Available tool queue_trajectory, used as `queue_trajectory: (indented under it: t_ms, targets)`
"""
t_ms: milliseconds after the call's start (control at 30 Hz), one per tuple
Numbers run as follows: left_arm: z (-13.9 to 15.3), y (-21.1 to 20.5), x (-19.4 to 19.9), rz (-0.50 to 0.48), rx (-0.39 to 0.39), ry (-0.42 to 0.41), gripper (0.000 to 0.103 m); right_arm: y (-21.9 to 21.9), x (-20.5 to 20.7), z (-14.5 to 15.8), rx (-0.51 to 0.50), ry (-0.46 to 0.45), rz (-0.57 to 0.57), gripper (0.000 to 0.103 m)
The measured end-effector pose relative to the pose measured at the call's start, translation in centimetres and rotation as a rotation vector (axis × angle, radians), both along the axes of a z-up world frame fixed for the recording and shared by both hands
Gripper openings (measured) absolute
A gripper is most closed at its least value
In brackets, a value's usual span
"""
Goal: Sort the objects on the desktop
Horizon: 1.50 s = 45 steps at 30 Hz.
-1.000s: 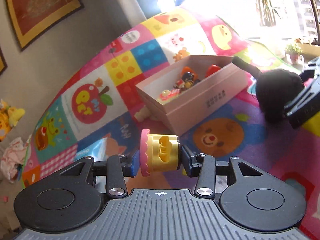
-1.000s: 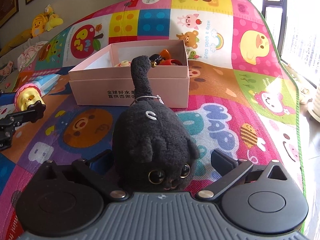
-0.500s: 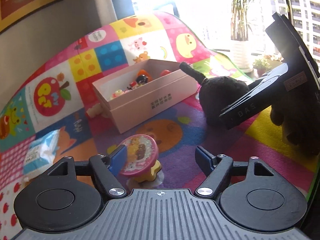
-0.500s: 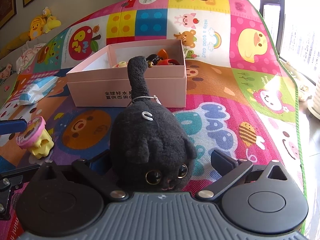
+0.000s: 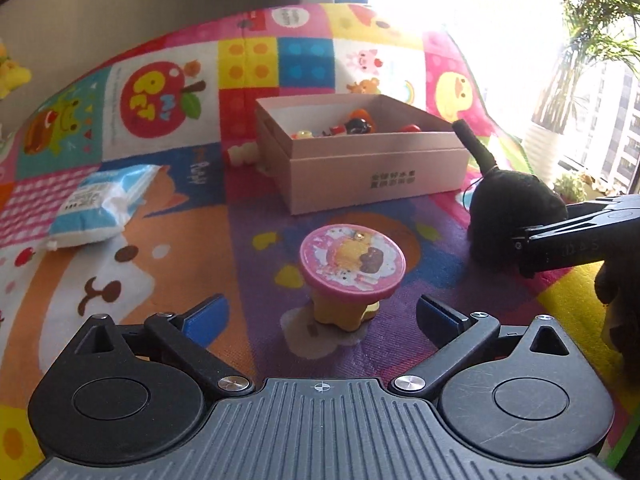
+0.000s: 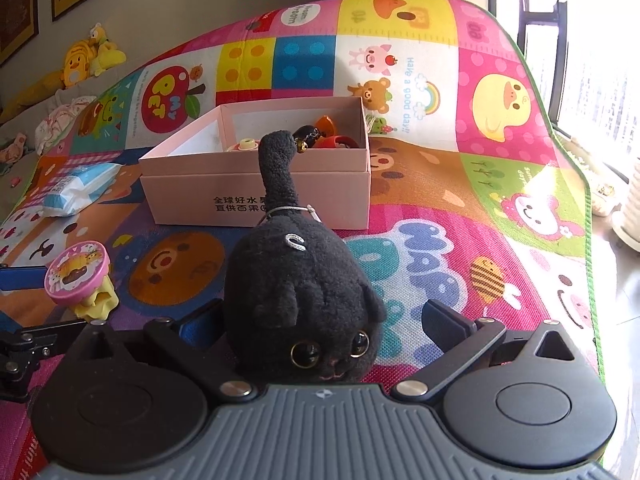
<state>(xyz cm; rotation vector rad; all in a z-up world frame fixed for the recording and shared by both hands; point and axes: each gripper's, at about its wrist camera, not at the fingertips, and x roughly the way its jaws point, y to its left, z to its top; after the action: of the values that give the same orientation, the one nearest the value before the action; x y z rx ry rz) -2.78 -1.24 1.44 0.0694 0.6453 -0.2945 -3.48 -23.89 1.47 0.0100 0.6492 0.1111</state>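
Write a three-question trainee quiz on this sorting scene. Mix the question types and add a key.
1. True or false: the pink-topped toy stands on the mat, untouched by the left gripper.
2. What sits between the right gripper's jaws?
A. black plush cat
B. tissue pack
C. pink box
3. Fill in: the pink box's top is ___.

Key:
1. True; the jaws are opening.
2. A
3. open
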Motion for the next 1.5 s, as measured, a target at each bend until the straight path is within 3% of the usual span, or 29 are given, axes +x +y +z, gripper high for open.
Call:
queue_trajectory:
  t_ms: [167,367,400,467,567,700,900,1067,1167,1267,1333,1400,1500]
  targets:
    - [-0.4,1.1,0.7,0.032,-0.061,0.056,0.103,0.3,-1.5,0.5,-0.043,-0.024,0.071,0.103]
    - [-0.7,0.9,0.8,0.039,-0.049,0.071,0.103,0.9,-1.1,1.0,-0.068,-0.081,0.065,0.101]
    - [-0.7,0.8,0.8,0.036,-0.043,0.072,0.103,1.0,-0.7,1.0,-0.065,-0.078,0.064,0.098]
    - [-0.7,0.6,0.9,0.035,-0.034,0.073,0.103,1.3,0.0,0.8,-0.051,-0.055,0.073,0.08]
    - [-0.8,0.4,1.0,0.033,-0.015,0.077,0.103,1.7,0.4,0.4,-0.019,-0.007,0.075,0.069]
    - [-0.9,0.0,1.0,0.031,0.015,0.081,0.103,2.0,-0.8,0.4,0.016,0.013,0.126,0.069]
    - [-0.9,-0.3,1.1,0.029,0.045,0.088,0.103,2.8,-2.8,0.1,-0.022,-0.009,0.177,0.069]
    - [-0.9,-0.3,1.2,0.017,0.05,0.102,0.103,2.5,-2.6,0.1,-0.003,-0.005,0.153,0.086]
    - [-0.7,-0.2,1.1,0.021,0.041,0.1,0.103,2.3,-2.7,0.1,0.004,-0.014,0.139,0.092]
    - [-0.2,-0.1,1.1,0.02,-0.016,0.098,0.103,2.1,-2.7,0.1,0.01,-0.018,0.126,0.092]
    - [0.3,-0.7,1.0,0.013,-0.018,0.06,0.1,2.1,-2.7,0.1,0.012,-0.019,0.121,0.092]
    - [0.7,-1.6,1.1,-0.001,0.021,0.023,0.087,2.2,-2.7,0.1,0.011,-0.019,0.12,0.092]
    - [0.8,-2.5,1.8,-0.012,0.054,0.012,0.077,2.2,-2.7,0.1,0.009,-0.021,0.117,0.092]
